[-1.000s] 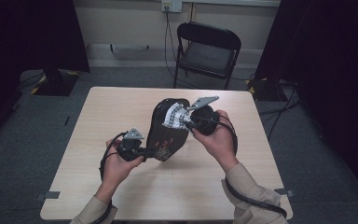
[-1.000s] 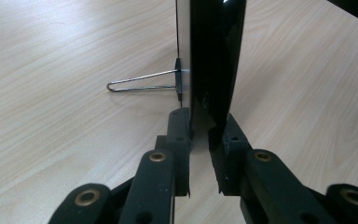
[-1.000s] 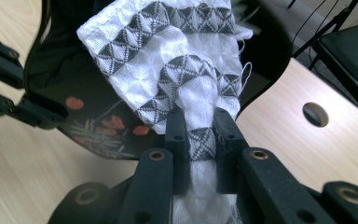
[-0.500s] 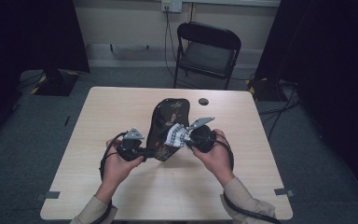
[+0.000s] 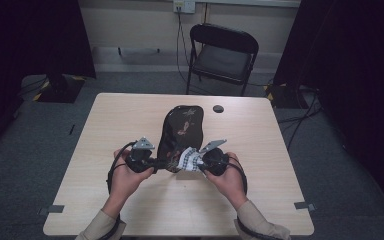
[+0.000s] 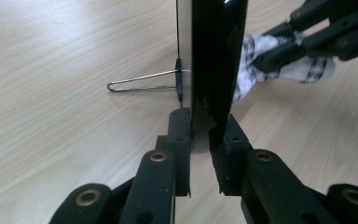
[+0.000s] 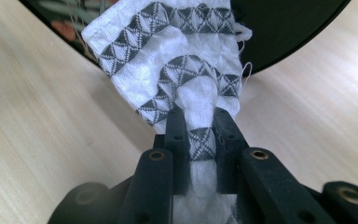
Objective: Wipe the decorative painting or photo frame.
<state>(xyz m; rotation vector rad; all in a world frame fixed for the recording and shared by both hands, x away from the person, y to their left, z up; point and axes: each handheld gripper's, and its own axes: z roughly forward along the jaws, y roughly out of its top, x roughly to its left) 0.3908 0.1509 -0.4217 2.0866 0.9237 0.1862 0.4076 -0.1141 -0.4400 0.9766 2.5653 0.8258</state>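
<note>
A glossy black oval tray (image 5: 182, 131) with a painted floral pattern was held propped on its lower edge on the pale wooden counter (image 5: 105, 125), its decorated face turned up and toward the person. Its long axis ran away from the person, toward the black folding chair (image 5: 222, 55) beyond the counter, with the upper end tilted back. The tray's near lower rim was pinched by the left tool (image 5: 152, 162), whose jaws were pressed together on the thin black edge, as seen in the left gripper view (image 6: 200, 135). Behind the tray, a thin wire stand (image 6: 142, 84) projected from its back over the counter.

A white cloth with a grey diamond weave (image 5: 189, 160) was pinched in the right tool (image 5: 200, 164), the jaws closed on a bunched fold of it (image 7: 200, 140). The cloth lay against the lower right part of the tray's face, just beside the left tool's grip. The unwiped length of the tray therefore stretched away from the cloth, upward and outward along the long axis. The right tool was judged the one placed for wiping, the left serving as a brace. A small dark round object (image 5: 218, 108) lay on the counter beside the tray's far end.
</note>
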